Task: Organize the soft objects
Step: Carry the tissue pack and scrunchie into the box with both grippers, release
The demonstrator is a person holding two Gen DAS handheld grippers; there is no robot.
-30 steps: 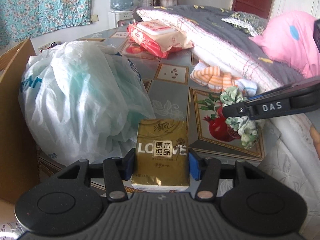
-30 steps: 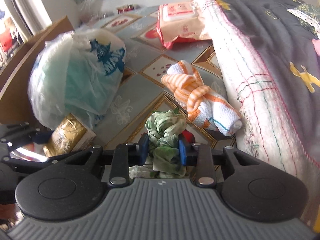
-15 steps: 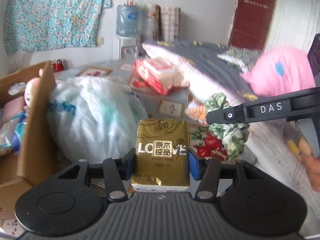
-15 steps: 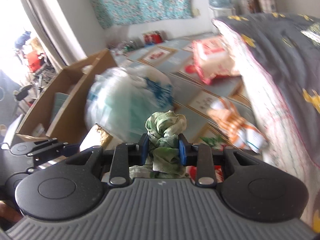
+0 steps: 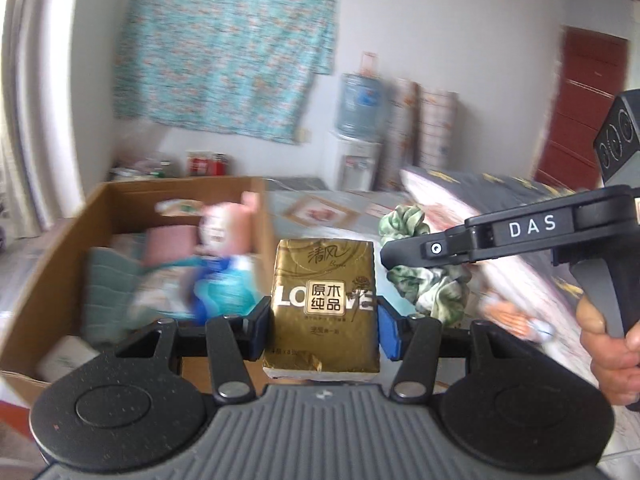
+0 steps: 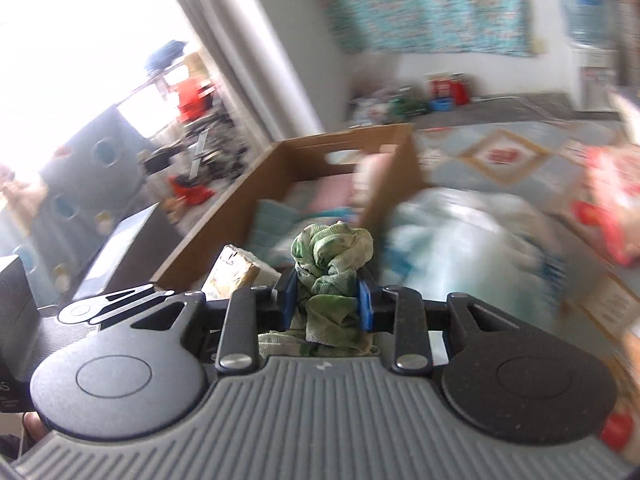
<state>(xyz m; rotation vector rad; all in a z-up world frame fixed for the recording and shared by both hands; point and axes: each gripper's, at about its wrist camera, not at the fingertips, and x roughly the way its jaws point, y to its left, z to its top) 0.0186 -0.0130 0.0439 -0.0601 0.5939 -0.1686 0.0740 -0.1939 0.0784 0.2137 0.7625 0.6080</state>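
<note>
Two claws each carry a soft thing, and the coming move turns on where the cardboard box lies from them.

In the left wrist view, the left claw (image 5: 324, 318) is clamped on a gold tissue pack (image 5: 325, 300), its blue pads pressing the pack's two long sides so the pack stands upright, long axis pointing away from the camera. The pack is a glossy gold foil wrap with a printed label, slightly crumpled at its near edge. The open cardboard box (image 5: 60, 248) lies ahead and to the left, just past the pack, already holding a pink plush toy (image 5: 224, 228) and folded cloth, all blurred. The right claw crosses in from the right, a person's hand (image 5: 612, 344) on its handle.

In the right wrist view, the right claw (image 6: 327, 300) is closed narrowly on a green scrunchie (image 6: 330, 264), a bunched, mottled fabric ring bulging above and below the pads. The box (image 6: 384, 184) lies straight ahead and slightly left, with a white plastic bag (image 6: 472, 240) to its right. The left claw, at lower left, looks nearer the box.
</note>
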